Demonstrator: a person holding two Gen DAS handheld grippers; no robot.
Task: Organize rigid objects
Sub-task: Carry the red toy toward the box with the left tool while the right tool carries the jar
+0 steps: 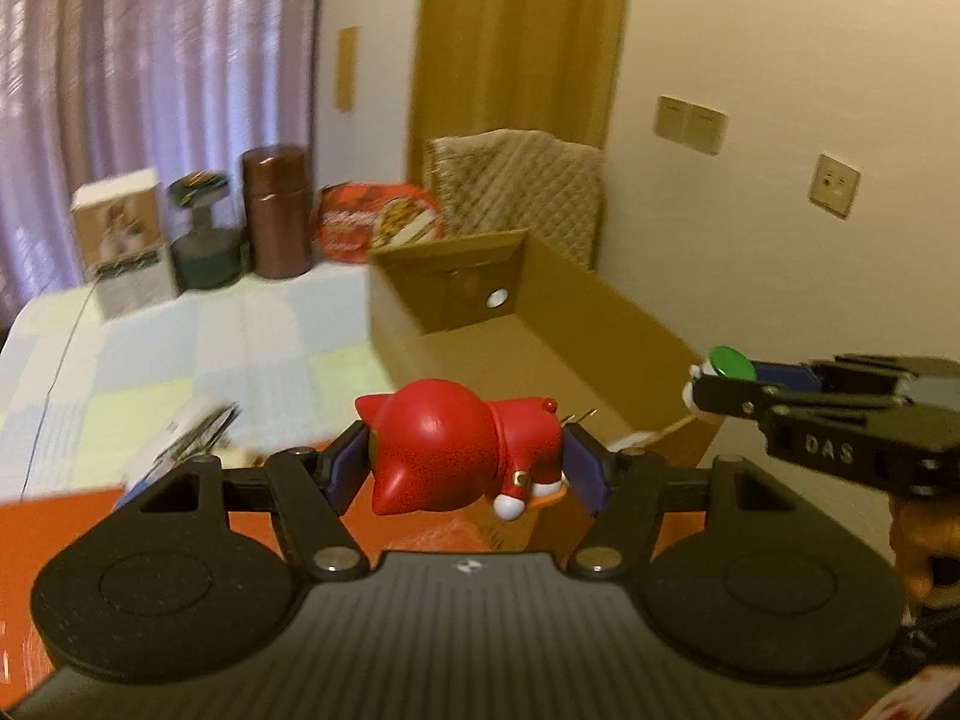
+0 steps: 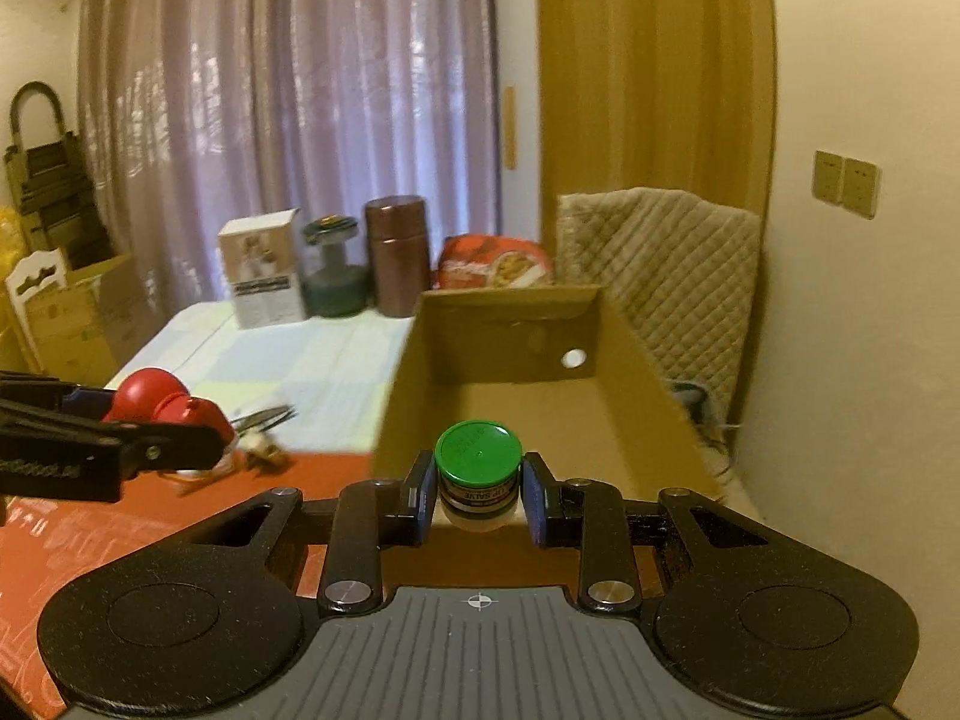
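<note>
My left gripper (image 1: 465, 468) is shut on a red cat figurine (image 1: 456, 444), which lies sideways between the blue pads, lifted above the table near the box's near left corner. My right gripper (image 2: 477, 495) is shut on a small jar with a green lid (image 2: 477, 474), upright between its pads and held over the near edge of the open cardboard box (image 2: 540, 408). In the left wrist view the right gripper (image 1: 708, 387) comes in from the right with the green-lidded jar (image 1: 729, 363) above the box (image 1: 540, 348). The left gripper (image 2: 198, 438) with the figurine (image 2: 162, 399) shows at the left of the right wrist view.
The table carries a pale checked cloth (image 2: 288, 360) and a red mat (image 2: 150, 528). At the back stand a white carton (image 2: 264, 270), a green-lidded glass jar (image 2: 333, 267), a brown canister (image 2: 396, 255) and a red snack bag (image 2: 495, 267). Small items (image 2: 264, 438) lie left of the box. A quilted chair (image 2: 660, 264) stands behind it.
</note>
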